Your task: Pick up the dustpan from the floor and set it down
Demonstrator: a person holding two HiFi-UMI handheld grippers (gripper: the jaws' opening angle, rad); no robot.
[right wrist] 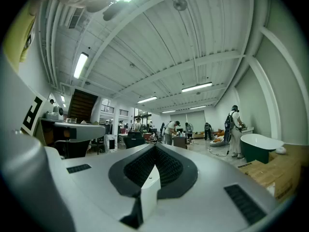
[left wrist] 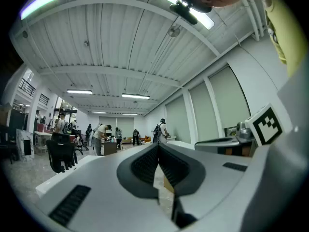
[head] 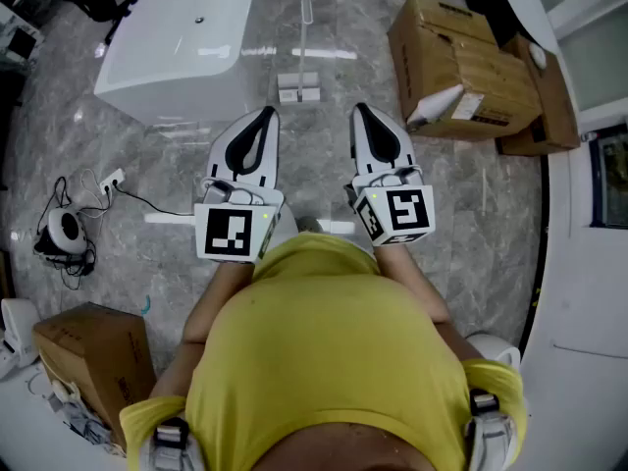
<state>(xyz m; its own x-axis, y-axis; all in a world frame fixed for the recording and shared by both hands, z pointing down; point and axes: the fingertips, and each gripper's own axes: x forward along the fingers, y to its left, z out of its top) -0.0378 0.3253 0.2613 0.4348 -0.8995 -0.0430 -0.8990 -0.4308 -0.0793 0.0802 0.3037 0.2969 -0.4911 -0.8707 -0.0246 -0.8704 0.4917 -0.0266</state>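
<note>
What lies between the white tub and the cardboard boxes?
The white long-handled dustpan stands there on the grey floor; the head view shows it.

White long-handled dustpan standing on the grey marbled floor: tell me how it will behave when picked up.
The white long-handled dustpan looks like thin plastic, so it is probably light and fairly stiff. Its slim upright handle over a small pan suggests it may tip if nudged, or swing if gripped high. The glossy grey floor could let it slide when pushed.
</note>
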